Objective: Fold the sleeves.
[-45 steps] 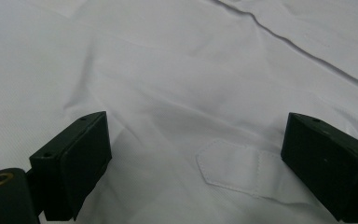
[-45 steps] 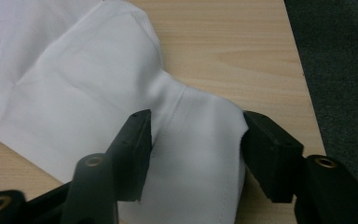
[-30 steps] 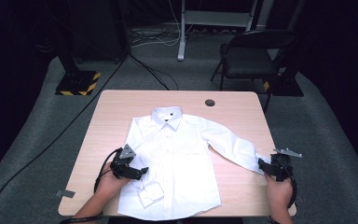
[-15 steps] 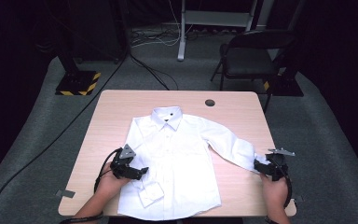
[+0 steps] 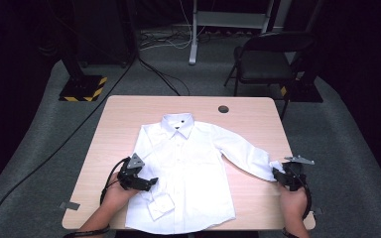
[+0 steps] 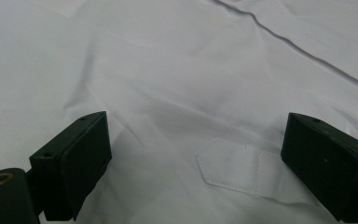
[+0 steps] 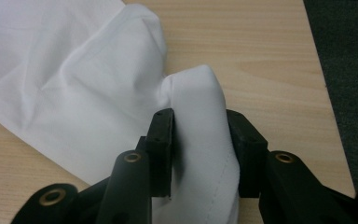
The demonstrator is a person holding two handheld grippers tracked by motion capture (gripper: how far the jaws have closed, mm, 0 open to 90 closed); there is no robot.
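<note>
White shirt (image 5: 188, 168) flat mid-table (image 5: 248, 119), right sleeve cuff (image 5: 273, 169) at near-right edge, inside right gripper (image 5: 281, 174).
Left gripper (image 6: 196, 158): jaws wide, empty, over shirt front.
Right gripper view: jaws just closed, pinching cuff (image 7: 200, 140); sleeve fold likely next.

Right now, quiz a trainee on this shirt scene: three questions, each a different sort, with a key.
1. True or false: the right gripper has the cuff of the white shirt between its jaws.
2. The left gripper stands with its jaws: A) wide apart over the shirt, B) clamped on the collar.
3. Name the dark round thing on the table beyond the collar.

Key: 1 true; 2 A; 3 a hole in the tabletop.
</note>
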